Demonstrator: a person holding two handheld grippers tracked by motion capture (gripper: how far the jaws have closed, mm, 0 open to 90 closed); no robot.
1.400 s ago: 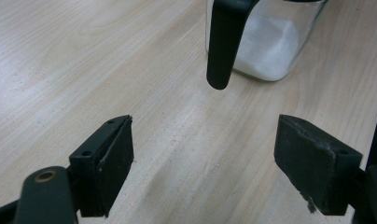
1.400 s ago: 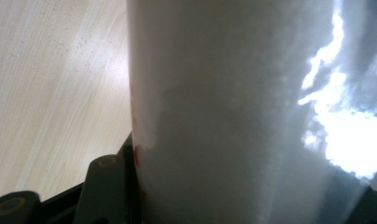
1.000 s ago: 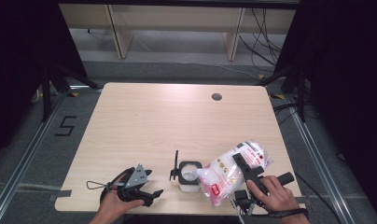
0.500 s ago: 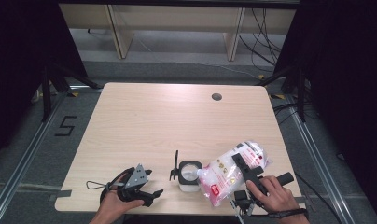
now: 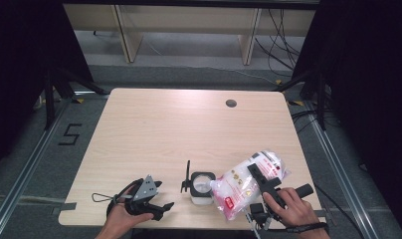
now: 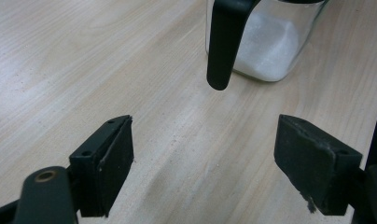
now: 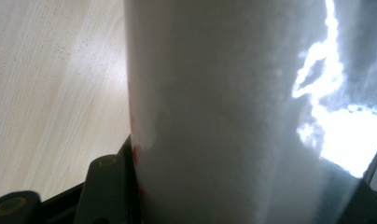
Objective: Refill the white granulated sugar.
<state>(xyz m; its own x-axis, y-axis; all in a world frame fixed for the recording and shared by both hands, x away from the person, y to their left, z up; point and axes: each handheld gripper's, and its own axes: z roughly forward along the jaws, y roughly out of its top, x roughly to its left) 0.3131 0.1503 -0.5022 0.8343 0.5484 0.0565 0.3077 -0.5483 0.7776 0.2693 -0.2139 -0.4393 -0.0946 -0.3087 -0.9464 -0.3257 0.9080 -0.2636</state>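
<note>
A small glass jar point(image 5: 201, 187) of white grains stands near the table's front edge, its black handle point(image 5: 187, 177) pointing left. In the left gripper view the jar point(image 6: 266, 42) and the handle point(image 6: 221, 42) lie just beyond my left gripper point(image 6: 203, 144), whose jaws stand wide apart with bare wood between them. That left gripper point(image 5: 163, 195) rests on the table to the jar's left. My right gripper point(image 5: 261, 178) is shut on a clear plastic bag point(image 5: 241, 186) of white grains with red print, tilted beside the jar's right side. The bag point(image 7: 233, 112) sits between the right gripper's point(image 7: 233, 196) jaws.
The light wooden table point(image 5: 189, 129) has a round cable hole point(image 5: 231, 103) at the far right. Dark frame rails and cables run along the floor on both sides. A person's hands hold both grippers at the table's near edge.
</note>
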